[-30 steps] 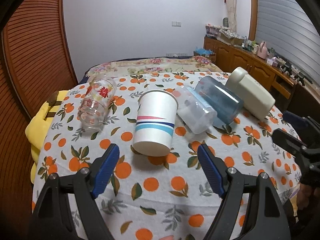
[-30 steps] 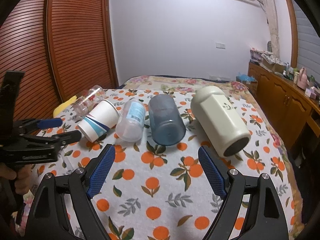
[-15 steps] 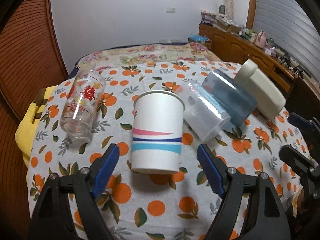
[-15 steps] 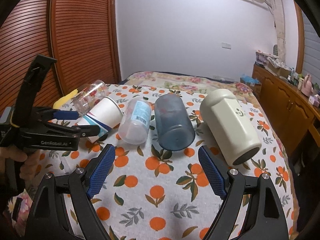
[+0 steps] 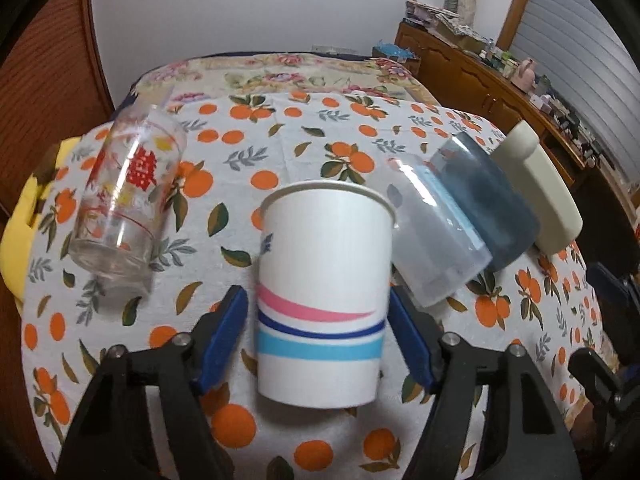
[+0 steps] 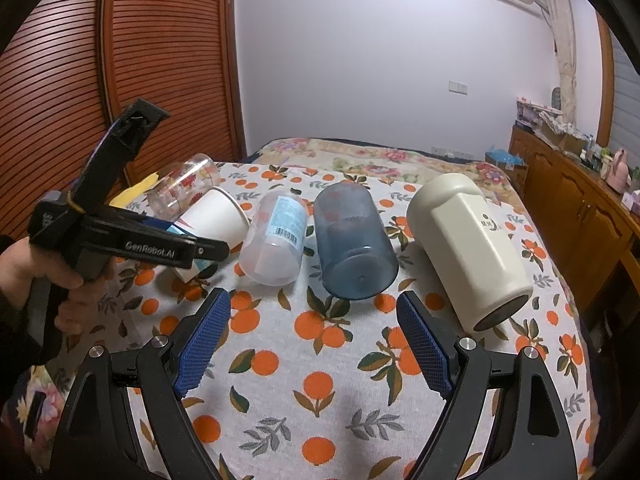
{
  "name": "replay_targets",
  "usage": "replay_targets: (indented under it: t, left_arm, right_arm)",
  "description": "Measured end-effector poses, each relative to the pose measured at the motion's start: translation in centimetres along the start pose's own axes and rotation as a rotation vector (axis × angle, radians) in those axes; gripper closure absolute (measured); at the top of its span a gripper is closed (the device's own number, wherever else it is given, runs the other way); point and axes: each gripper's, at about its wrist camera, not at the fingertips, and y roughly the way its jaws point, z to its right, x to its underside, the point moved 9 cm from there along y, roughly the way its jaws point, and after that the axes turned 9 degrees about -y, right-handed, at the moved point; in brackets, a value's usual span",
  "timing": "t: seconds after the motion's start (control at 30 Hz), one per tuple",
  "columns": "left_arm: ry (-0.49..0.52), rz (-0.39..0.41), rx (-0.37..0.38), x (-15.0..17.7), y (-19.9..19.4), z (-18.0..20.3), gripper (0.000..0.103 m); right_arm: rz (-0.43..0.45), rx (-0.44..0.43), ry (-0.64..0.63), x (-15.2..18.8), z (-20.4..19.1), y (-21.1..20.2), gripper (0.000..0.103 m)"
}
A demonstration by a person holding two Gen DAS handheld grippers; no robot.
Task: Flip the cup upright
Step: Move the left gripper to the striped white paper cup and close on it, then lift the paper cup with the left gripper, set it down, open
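A white paper cup (image 5: 322, 300) with pink and blue stripes lies on its side on the orange-print tablecloth (image 5: 280, 136), base toward me. My left gripper (image 5: 320, 334) is open, with its blue pads on either side of the cup and close to its walls. The paper cup also shows in the right wrist view (image 6: 214, 216), partly behind the left gripper (image 6: 212, 250). My right gripper (image 6: 314, 342) is open and empty, above the cloth in front of the blue cup (image 6: 352, 246).
Several other cups lie on their sides in a row: a printed glass (image 5: 128, 196), a clear plastic cup (image 5: 436, 240), a blue translucent cup (image 5: 490, 208) and a cream tumbler (image 5: 540, 196). A wooden sideboard (image 6: 580, 208) stands at the right, a slatted wooden door (image 6: 80, 80) at the left.
My left gripper has moved forward and its pads now flank the paper cup. My right gripper has stayed nearly still, open.
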Motion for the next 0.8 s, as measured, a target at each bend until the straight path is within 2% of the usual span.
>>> replay_targets:
  t: [0.1,0.37,0.6,0.8]
  left_arm:
    - [-0.020,-0.009,0.014,0.2,0.3,-0.4,0.044]
    - [-0.034,0.063,0.015,1.2,-2.3,-0.3,0.046]
    - [-0.033,0.123,0.091,3.9,-6.8,2.4,0.046]
    - [-0.041,0.119,0.156,6.1,-8.4,5.2,0.046]
  right_arm:
    - [-0.001,0.000,0.003,0.1,0.0,0.0,0.016]
    - [-0.011,-0.002,0.012,0.7,0.1,-0.1,0.016]
    - [-0.017,-0.004,0.040,1.6,0.5,-1.3,0.016]
    - [-0.009,0.006,0.066,2.2,1.6,-3.0,0.016]
